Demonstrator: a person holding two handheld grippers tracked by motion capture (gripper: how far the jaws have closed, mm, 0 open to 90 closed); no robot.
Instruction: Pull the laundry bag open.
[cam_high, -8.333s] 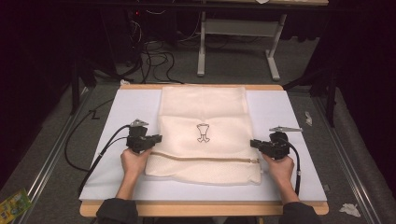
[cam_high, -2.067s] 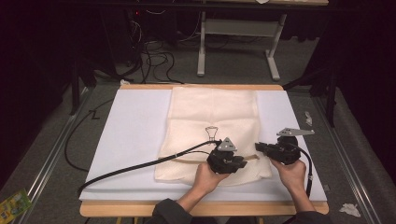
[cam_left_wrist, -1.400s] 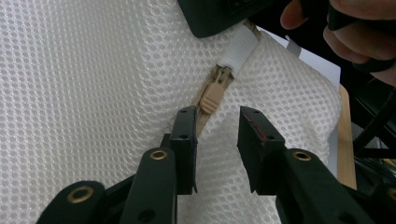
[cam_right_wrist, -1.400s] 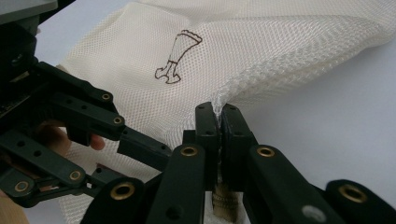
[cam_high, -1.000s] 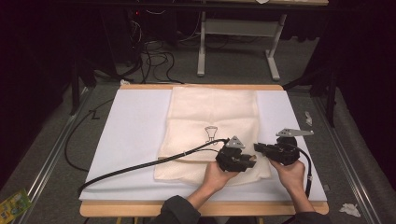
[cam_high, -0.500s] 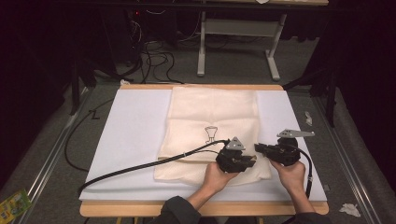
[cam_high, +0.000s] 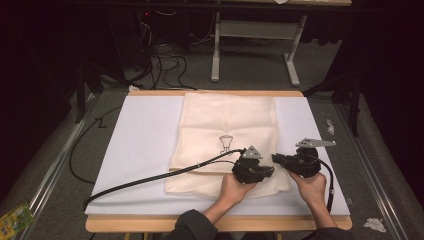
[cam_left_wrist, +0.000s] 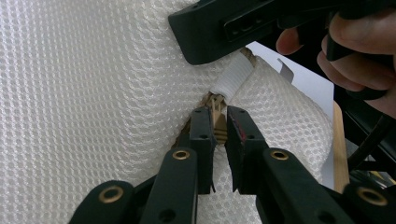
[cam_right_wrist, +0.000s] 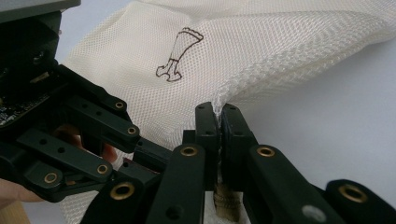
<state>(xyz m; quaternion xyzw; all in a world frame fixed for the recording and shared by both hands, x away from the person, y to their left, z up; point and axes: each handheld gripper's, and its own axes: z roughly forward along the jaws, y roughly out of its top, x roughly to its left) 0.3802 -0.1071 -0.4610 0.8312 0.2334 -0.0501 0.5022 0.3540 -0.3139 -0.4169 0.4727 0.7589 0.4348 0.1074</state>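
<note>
Mesh bag (cam_high: 227, 125) edge clamped by right tongs (cam_right_wrist: 219, 114); left tongs (cam_left_wrist: 220, 123) closing on zipper pull (cam_left_wrist: 216, 105).

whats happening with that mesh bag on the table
A person works a cream mesh laundry bag lying on a white-covered table with two hand-held grippers. The right gripper is shut on the bag's edge near the zipper end. The left gripper has just been closing around the zipper pull, which sits between its jaws with a small gap showing, so the pull looks not yet firmly pinched.
</note>
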